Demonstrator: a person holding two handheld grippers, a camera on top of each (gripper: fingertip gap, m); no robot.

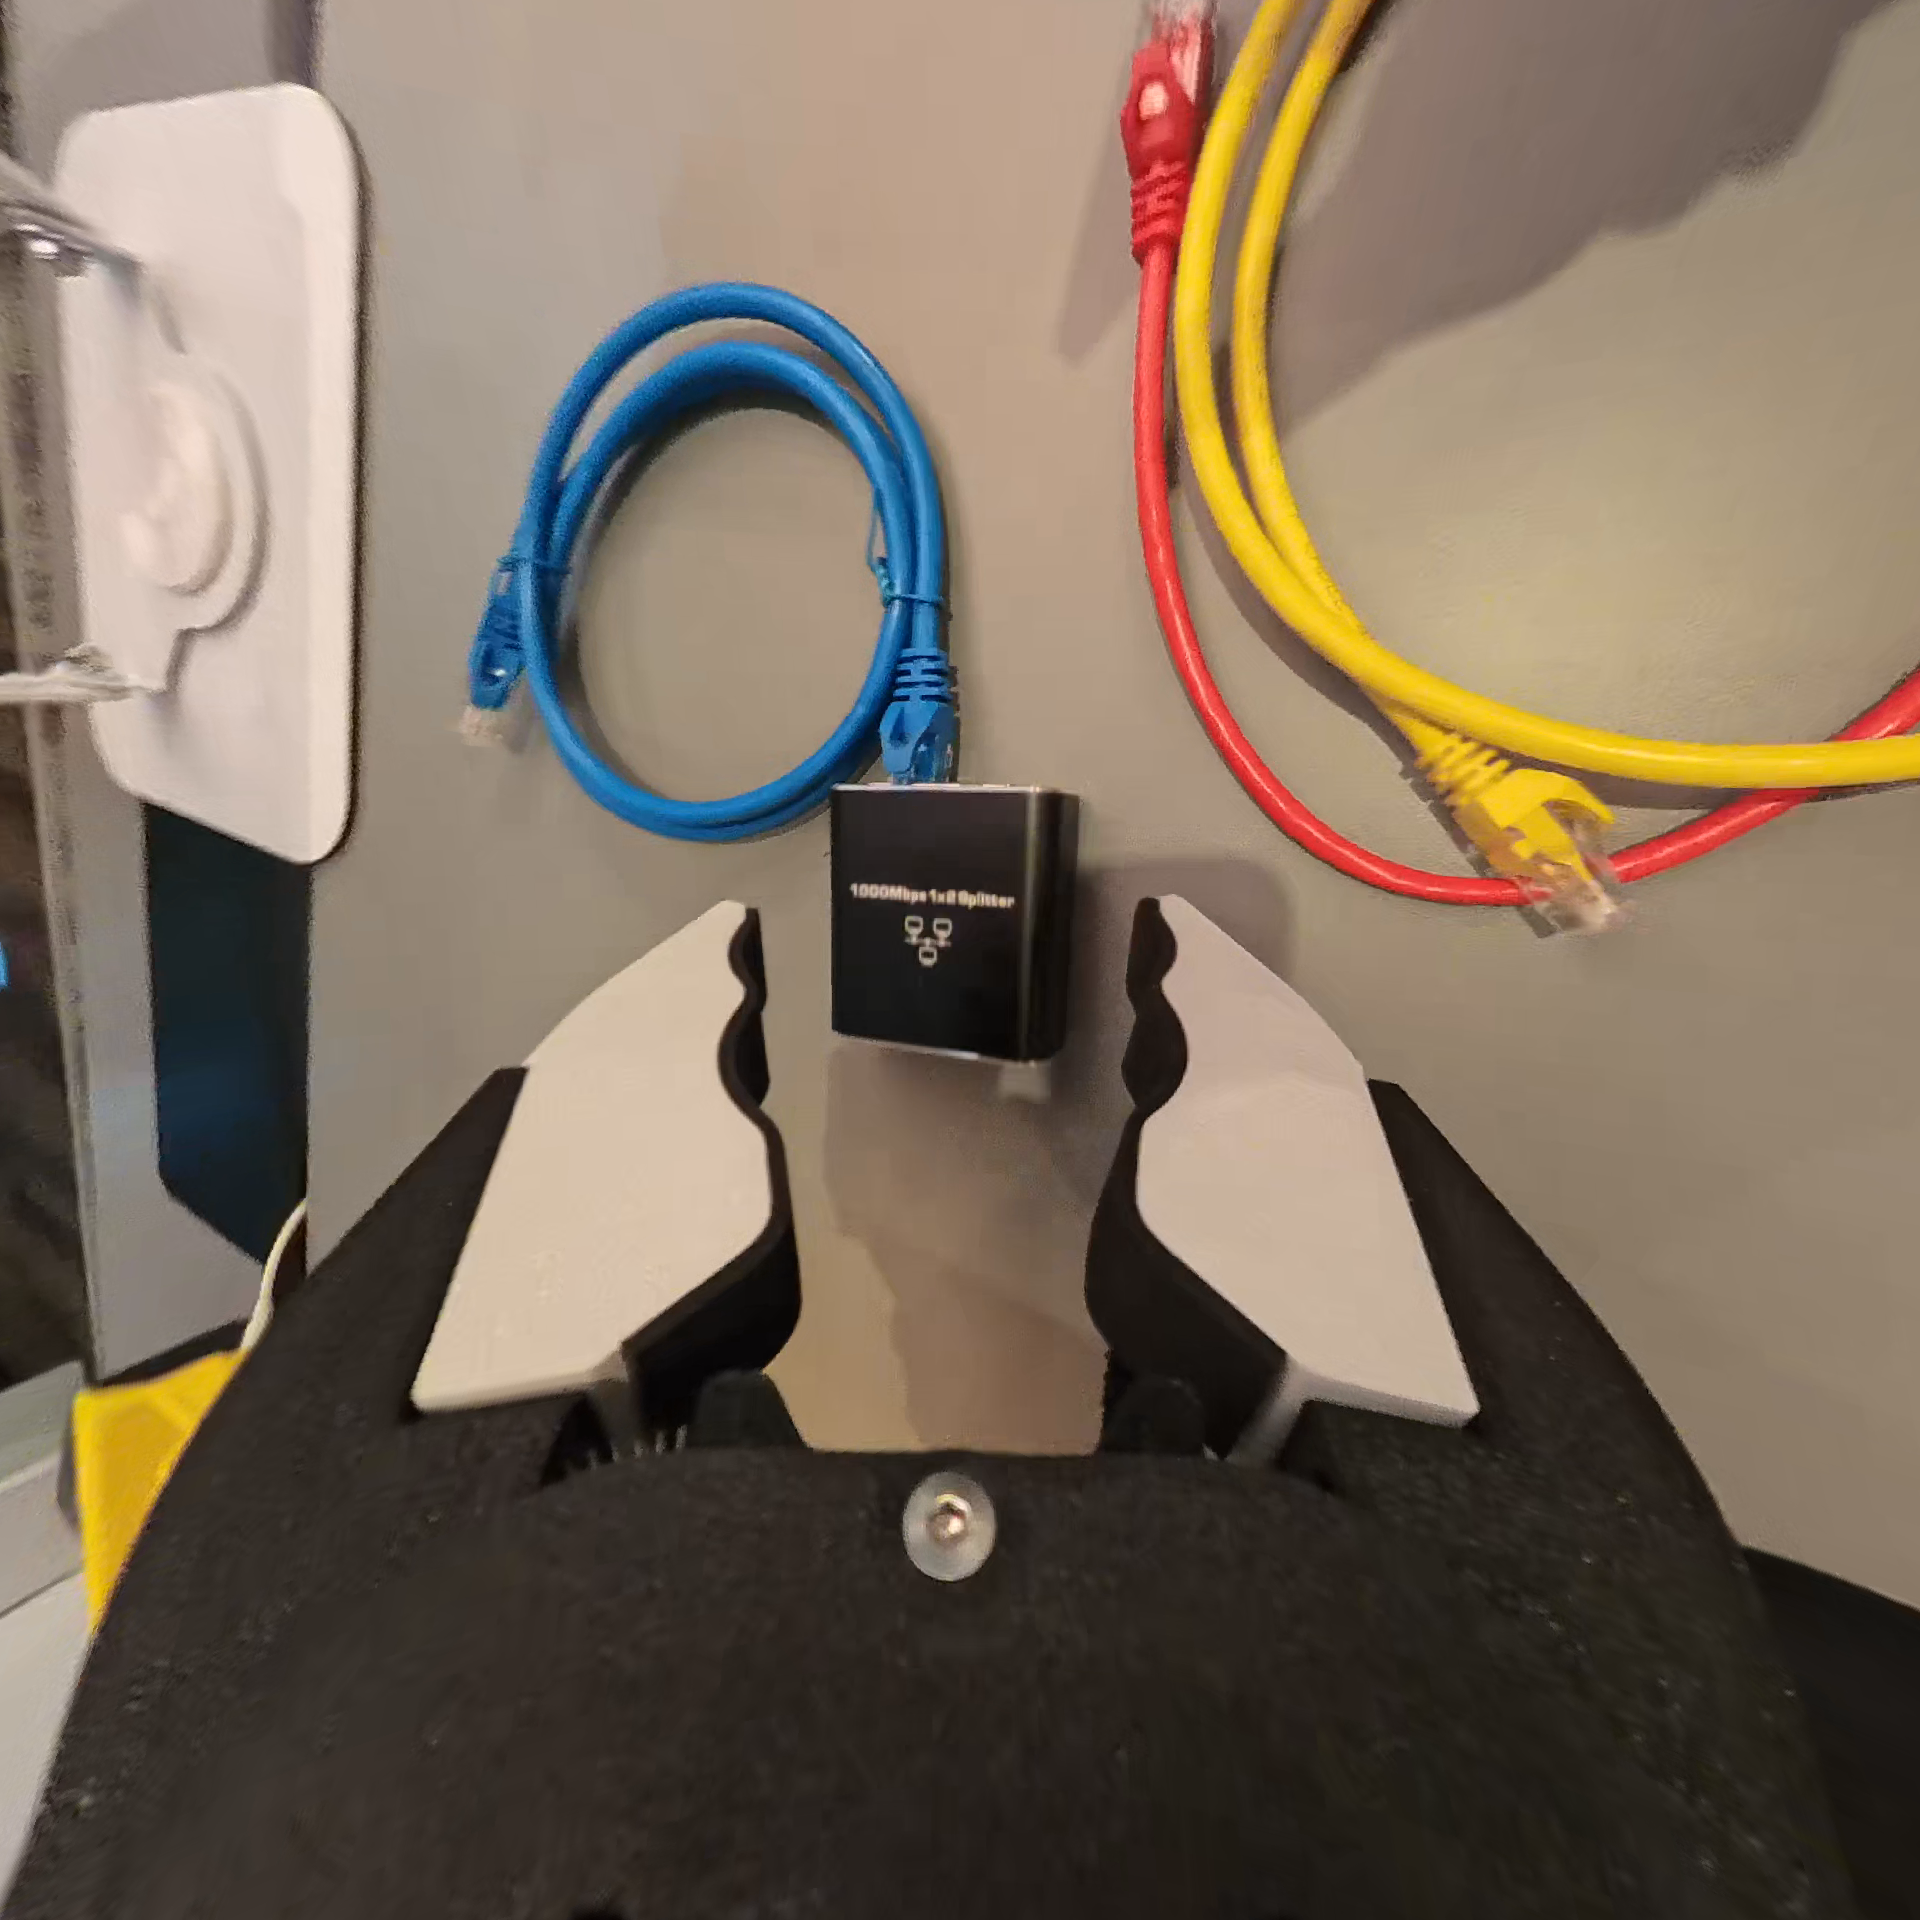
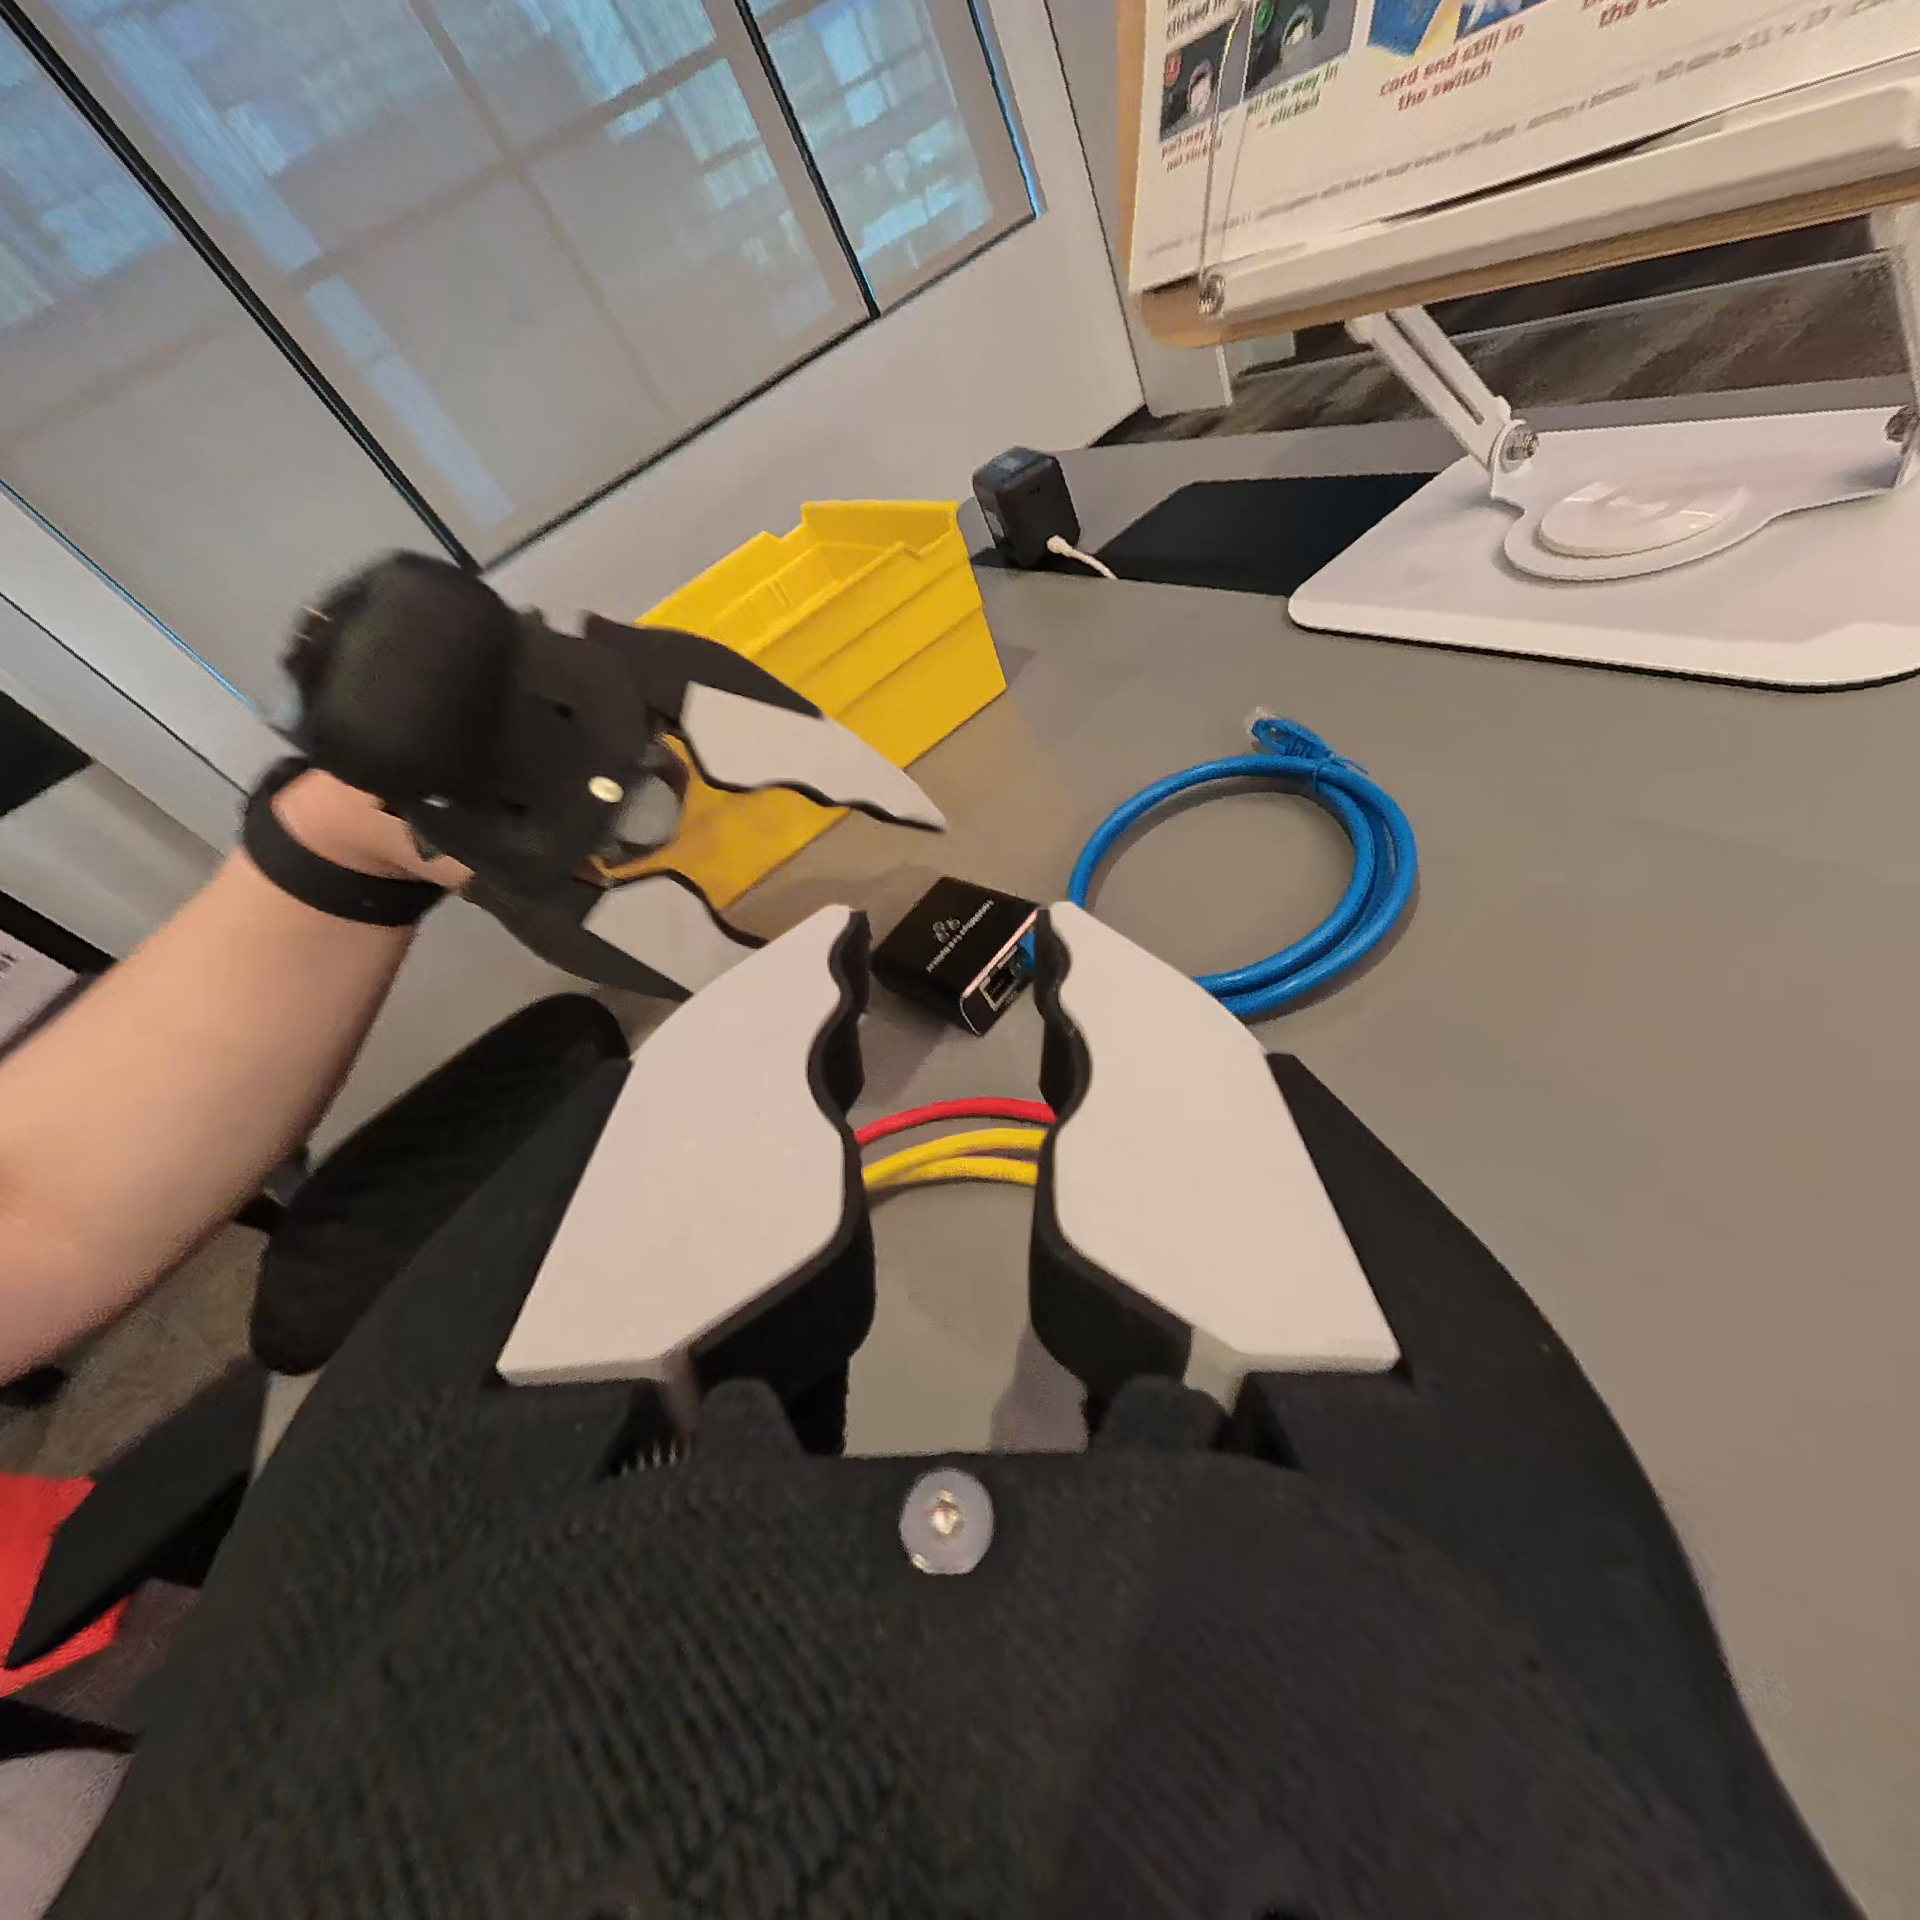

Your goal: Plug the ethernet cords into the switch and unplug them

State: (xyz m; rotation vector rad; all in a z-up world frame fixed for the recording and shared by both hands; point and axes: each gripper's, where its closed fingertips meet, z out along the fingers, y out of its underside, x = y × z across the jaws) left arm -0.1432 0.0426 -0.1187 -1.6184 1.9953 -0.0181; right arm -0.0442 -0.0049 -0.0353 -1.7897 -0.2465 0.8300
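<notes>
The black switch (image 1: pixel 951 925) lies on the grey table (image 1: pixel 1558 1039). My left gripper (image 1: pixel 945 912) is open, its fingertips on either side of the switch with a gap on each side. A coiled blue cord (image 1: pixel 727 540) has one plug (image 1: pixel 920 727) at the switch's far face, seemingly inserted; its other plug (image 1: pixel 488 665) lies free. Red (image 1: pixel 1174 623) and yellow (image 1: pixel 1299 582) cords lie to the right, with the yellow plug (image 1: pixel 1527 831) loose. My right gripper (image 2: pixel 945 966) is open and empty above the table, in front of the switch (image 2: pixel 951 945). The left gripper (image 2: pixel 842 883) also shows there, open.
A yellow bin (image 2: pixel 862 634) stands behind the left gripper. A white stand's base (image 2: pixel 1558 582) sits at the table's far right and carries an instruction sheet. A black adapter (image 2: pixel 1023 504) is at the back. A black chair (image 2: pixel 436 1143) is beside the table. The grippers' ends are close to 15 centimeters from one another. My right tips are about 15 centimeters from the plug (image 1: pixel 920 727), my left tips only 5 centimeters.
</notes>
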